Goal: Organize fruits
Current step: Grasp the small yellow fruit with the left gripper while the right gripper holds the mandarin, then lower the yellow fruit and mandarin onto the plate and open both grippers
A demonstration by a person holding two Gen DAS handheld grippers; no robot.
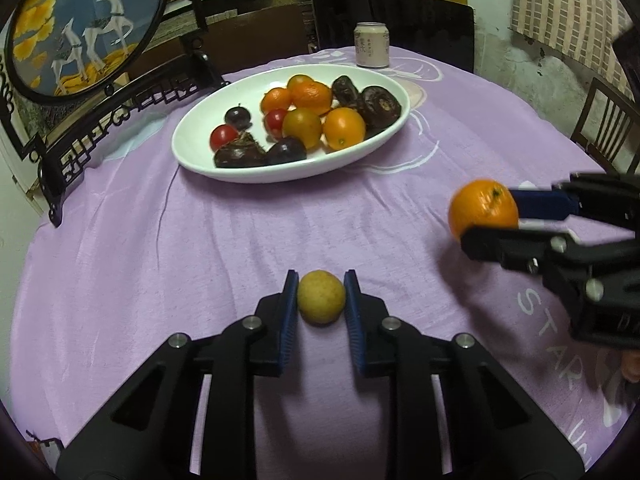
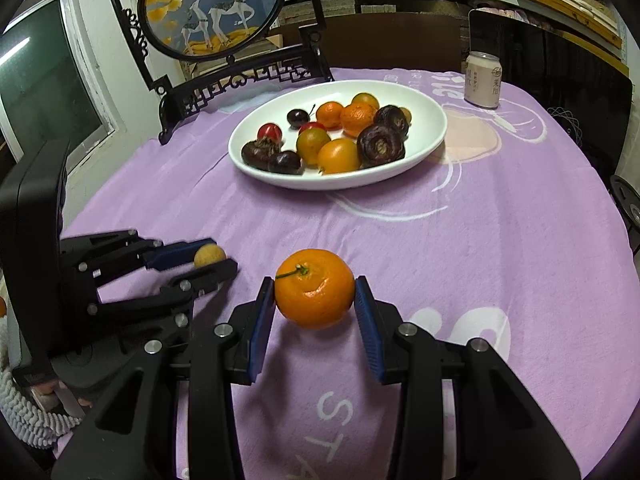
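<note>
Left wrist view shows your left gripper [image 1: 321, 298] closed on a small yellow fruit [image 1: 321, 297], its blue fingers [image 1: 289, 316] pressing each side, low over the purple cloth [image 1: 240, 232] on the desk. Your right gripper [image 2: 315, 295] has its fingers [image 2: 260, 320] closed around an orange [image 2: 315, 294], stem side up; from the right wrist view it is held just above the cloth, and you can see the same orange [image 1: 483, 209] at the right edge of the left view. Both fruits are well apart from the white dish [image 1: 192, 136], which sits farther back on the desk and holds oranges, red tomatoes and dark fruits. Behind the dish stands a can [image 1: 371, 45], with a framed deer picture [image 1: 80, 24] to its left.
</note>
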